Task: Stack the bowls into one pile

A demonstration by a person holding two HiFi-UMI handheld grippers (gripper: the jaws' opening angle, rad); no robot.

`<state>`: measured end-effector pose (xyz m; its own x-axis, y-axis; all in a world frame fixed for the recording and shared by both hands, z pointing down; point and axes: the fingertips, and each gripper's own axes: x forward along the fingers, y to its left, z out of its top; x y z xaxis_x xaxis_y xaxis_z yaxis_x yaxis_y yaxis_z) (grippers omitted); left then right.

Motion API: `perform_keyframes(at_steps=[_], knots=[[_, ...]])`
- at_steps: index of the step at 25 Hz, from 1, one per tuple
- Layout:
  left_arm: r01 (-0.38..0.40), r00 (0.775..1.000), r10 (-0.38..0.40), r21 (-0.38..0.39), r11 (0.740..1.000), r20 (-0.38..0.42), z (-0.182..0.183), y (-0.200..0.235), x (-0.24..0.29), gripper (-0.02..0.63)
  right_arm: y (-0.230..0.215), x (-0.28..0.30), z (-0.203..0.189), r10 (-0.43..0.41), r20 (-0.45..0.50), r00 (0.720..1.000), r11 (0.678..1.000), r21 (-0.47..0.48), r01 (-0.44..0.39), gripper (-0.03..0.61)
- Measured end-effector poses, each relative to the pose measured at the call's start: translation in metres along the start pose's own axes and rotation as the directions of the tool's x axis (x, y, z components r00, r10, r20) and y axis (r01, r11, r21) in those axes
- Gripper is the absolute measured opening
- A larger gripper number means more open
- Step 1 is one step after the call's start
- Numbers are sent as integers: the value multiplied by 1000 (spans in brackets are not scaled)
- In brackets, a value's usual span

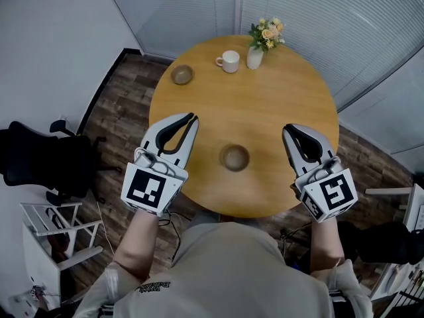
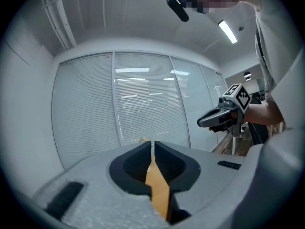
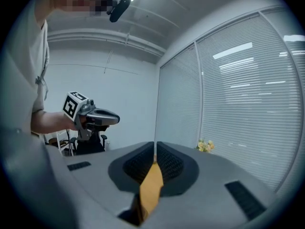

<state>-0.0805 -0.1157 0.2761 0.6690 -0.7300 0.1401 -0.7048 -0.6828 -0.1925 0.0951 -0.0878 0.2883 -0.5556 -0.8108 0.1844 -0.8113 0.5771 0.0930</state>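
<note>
**A:** Quick count of what's on the round table [image 1: 278,91]? I can see bowls but not how many.

**B:** Two bowls, both small and brownish, well apart and not stacked. Read the tabletop as a clock with 6 nearest the person. The far bowl [image 1: 182,75] sits at about 10 o'clock near the rim. The near bowl [image 1: 234,158] is at about 6 o'clock, a bit in from the edge. There's also one white mug [image 1: 228,61] around 12 o'clock with its handle pointing left. One white vase [image 1: 254,57] stands just beside it toward 1 o'clock, with a bunch of yellow and orange flowers [image 1: 267,33] in it.

**A:** And the grippers? Is either one holding anything?

**B:** Two grippers, one per hand, both empty. The left gripper [image 1: 193,117] hangs over the table at about 8 o'clock, jaws pressed together with just a sliver between them. Its own view shows only tabletop through that slit. The right gripper [image 1: 286,129] is at about 4 o'clock, jaws likewise closed on nothing. The near bowl lies between the two and touches neither.

**A:** Anything off the table?

**B:** One black office chair [image 1: 40,158] on the floor out at 9 o'clock, and blinds [image 1: 344,18] behind the table.
</note>
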Motion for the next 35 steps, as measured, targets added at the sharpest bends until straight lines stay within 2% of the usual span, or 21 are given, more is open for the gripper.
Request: perform_keyframes(at_steps=[4, 8, 13, 19, 22, 27, 31, 35], knots=[[-36, 999, 35, 42, 998, 13, -2, 30, 3, 23, 2, 11, -1, -3, -10, 1000, 1000, -22, 3, 36], [-48, 999, 48, 35, 998, 0, -12, 59, 8, 23, 3, 23, -4, -17, -31, 999, 997, -80, 15, 35], [-43, 998, 44, 39, 998, -35, -25, 88, 23, 23, 3, 43, -5, -9, -40, 999, 998, -68, 6, 37], [-31, 994, 43, 120, 992, -99, -47, 124, 50, 26, 8, 72, -6, 10, -37, 999, 1000, -21, -11, 37], [11, 987, 14, 154, 988, -158, -68, 141, 66, 89, 8, 88, -7, 11, -39, 999, 1000, -6, -11, 36], [58, 966, 2, 223, 973, -259, -112, 169, 97, 93, 5, 111, -17, 11, -60, 998, 1000, 20, -9, 35], [130, 930, -42, 221, 967, -364, -168, 179, 122, 140, 7, 128, -26, 11, -83, 996, 1000, 21, -9, 37], [193, 892, -68, 240, 951, -446, -213, 186, 143, 150, 6, 143, -33, 7, -102, 995, 1000, 17, -5, 37]])
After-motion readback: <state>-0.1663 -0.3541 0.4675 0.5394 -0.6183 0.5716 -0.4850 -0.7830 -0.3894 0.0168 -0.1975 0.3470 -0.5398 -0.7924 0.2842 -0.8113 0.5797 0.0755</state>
